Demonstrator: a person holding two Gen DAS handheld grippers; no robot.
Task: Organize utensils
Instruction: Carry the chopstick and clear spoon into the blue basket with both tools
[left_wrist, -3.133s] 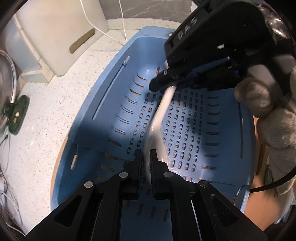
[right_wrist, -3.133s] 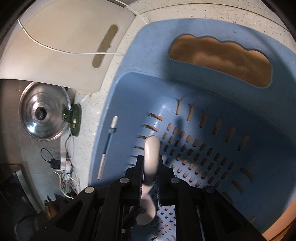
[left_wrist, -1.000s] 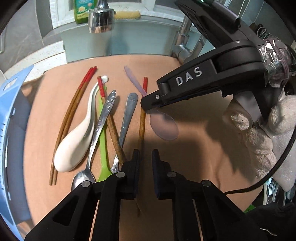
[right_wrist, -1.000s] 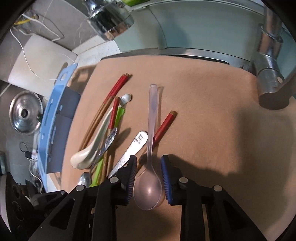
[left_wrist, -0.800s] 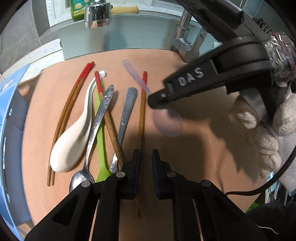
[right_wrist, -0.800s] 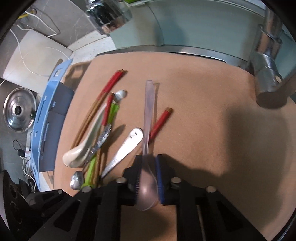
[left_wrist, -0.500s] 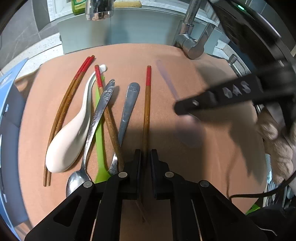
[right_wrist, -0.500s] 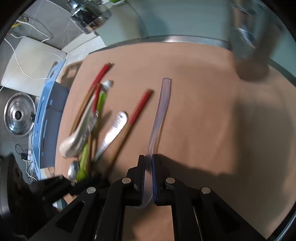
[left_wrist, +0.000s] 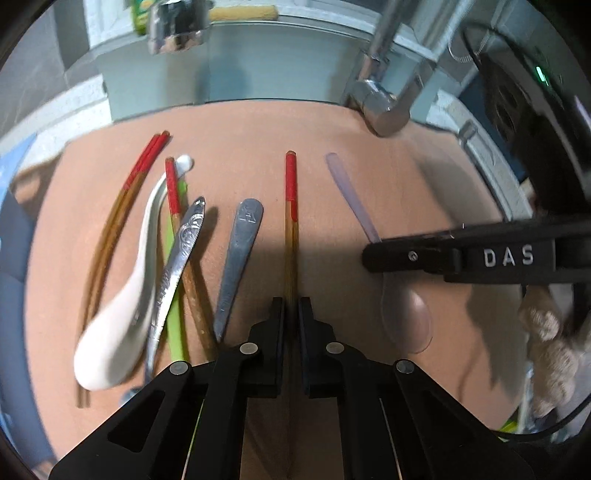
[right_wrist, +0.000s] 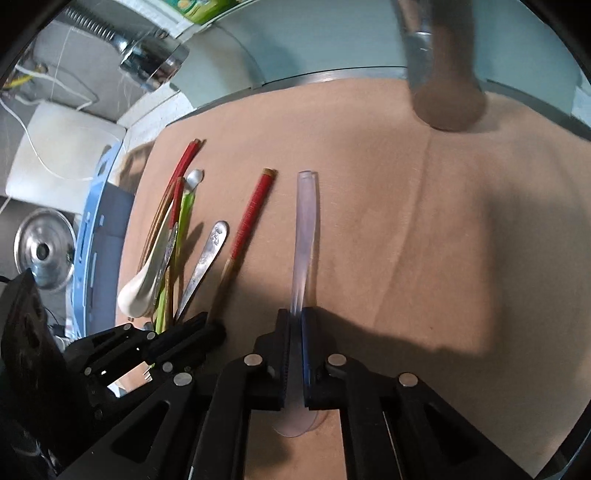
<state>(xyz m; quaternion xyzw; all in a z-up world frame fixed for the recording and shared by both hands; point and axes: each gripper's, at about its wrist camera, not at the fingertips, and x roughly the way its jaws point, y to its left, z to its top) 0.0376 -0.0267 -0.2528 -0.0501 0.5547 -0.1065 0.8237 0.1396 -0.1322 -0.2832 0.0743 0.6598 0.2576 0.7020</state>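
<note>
Utensils lie on a tan mat (left_wrist: 332, 125). My left gripper (left_wrist: 291, 308) is shut on a red-tipped wooden chopstick (left_wrist: 291, 206), which also shows in the right wrist view (right_wrist: 247, 221). My right gripper (right_wrist: 295, 321) is shut on a clear plastic spoon (right_wrist: 304, 225), seen in the left wrist view (left_wrist: 351, 195) with its bowl low over the mat. To the left lie a white ceramic spoon (left_wrist: 129, 295), a steel spoon handle (left_wrist: 240, 251), an engraved steel spoon (left_wrist: 181, 251), a green utensil (left_wrist: 173, 321) and more red-tipped chopsticks (left_wrist: 136, 181).
A chrome faucet (left_wrist: 384, 96) stands at the back right of the mat. A blue slotted basket (right_wrist: 88, 236) sits left of the mat, with a steel pot lid (right_wrist: 42, 251) and a white cutting board (right_wrist: 62, 147) beyond it.
My right gripper closed on the clear spoon and carried it right, away from the pile. My left gripper closed on the single red-tipped chopstick.
</note>
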